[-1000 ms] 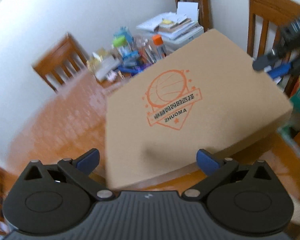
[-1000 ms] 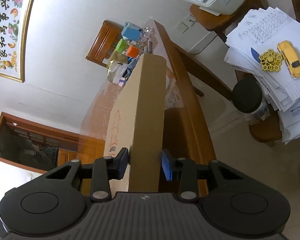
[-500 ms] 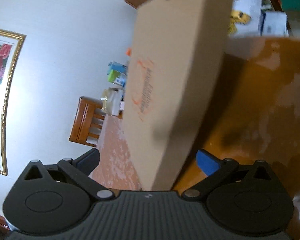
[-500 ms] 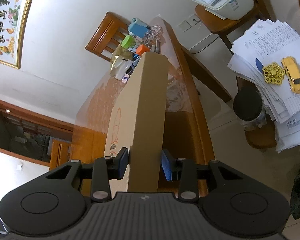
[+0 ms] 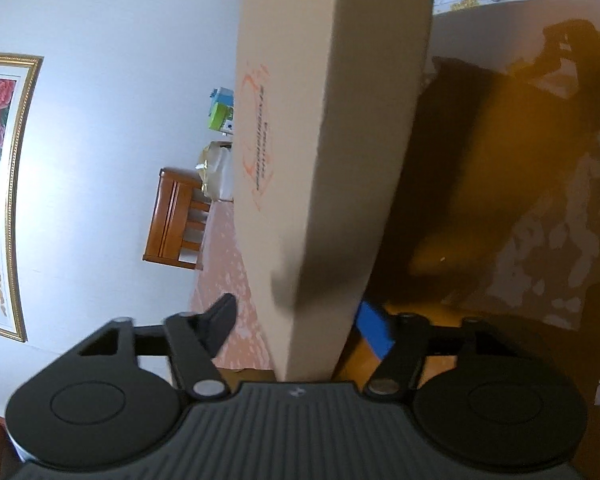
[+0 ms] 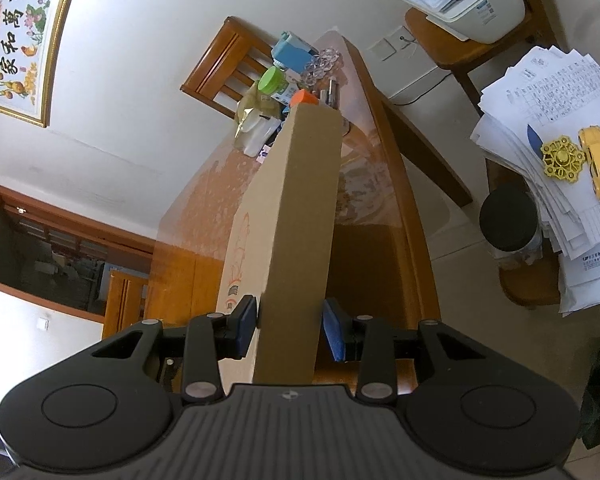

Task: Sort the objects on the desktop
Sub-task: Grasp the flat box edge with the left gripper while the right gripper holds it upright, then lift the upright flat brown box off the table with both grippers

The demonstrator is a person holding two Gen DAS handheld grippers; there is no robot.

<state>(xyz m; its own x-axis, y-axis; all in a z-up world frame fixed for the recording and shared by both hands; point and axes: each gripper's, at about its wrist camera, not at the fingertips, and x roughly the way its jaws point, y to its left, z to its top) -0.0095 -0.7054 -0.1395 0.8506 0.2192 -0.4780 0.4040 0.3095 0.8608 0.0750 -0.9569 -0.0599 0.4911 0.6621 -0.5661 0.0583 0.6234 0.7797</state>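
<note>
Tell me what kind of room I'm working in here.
Most likely a home dining room used as a study: a wooden table with wooden chairs, a framed calligraphy picture on the wall, and a printer stacked with papers.

**Few words legible around the table**

On the wall hangs a gold-framed embroidery (image 6: 18,36) with large red characters, 家和萬事 readable down its length among flowers and fruit. The cardboard box (image 6: 300,232) carries an orange printed emblem on its broad left face, seen too edge-on to read. At the right, the stack of papers (image 6: 556,128) shows dense handwriting, illegible, and a bottom sheet with a barcode and a small logo I cannot make out.
</note>
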